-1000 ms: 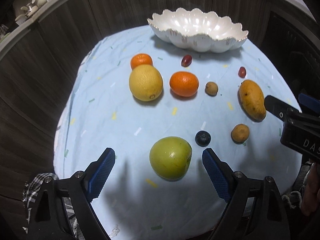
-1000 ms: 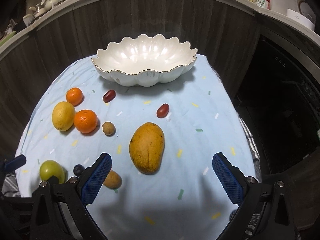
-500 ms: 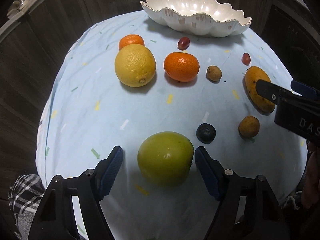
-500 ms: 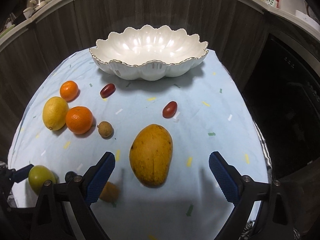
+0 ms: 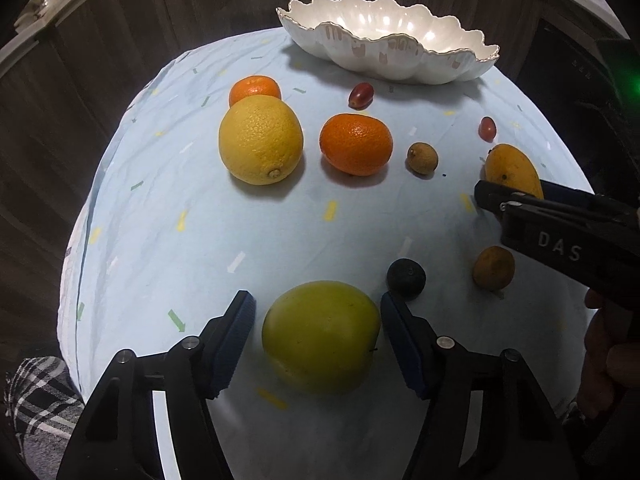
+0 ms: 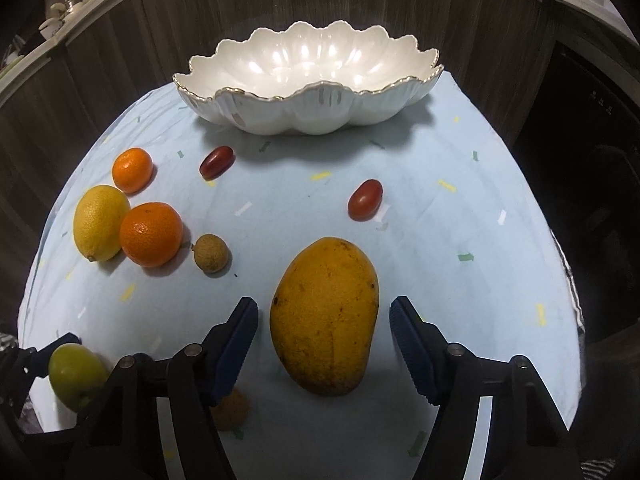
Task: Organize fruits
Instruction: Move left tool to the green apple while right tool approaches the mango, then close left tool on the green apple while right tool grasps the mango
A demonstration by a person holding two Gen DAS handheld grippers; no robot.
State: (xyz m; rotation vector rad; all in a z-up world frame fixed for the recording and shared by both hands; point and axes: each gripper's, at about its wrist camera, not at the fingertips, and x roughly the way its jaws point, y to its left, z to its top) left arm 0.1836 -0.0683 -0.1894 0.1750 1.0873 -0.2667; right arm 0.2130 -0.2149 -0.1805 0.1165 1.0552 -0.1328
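Showing "DAS", right tongs straddle mango.

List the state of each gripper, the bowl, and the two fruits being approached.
Left gripper: open, fingers either side of the green apple.
Right gripper: open, fingers either side of the mango.
White scalloped ceramic bowl: upright, empty.
Round green apple: on the cloth, ungripped.
Yellow-orange mango: lying on the cloth, ungripped.

The left tool is wide open, low over the table. The right tool is wide open too, just beside it.
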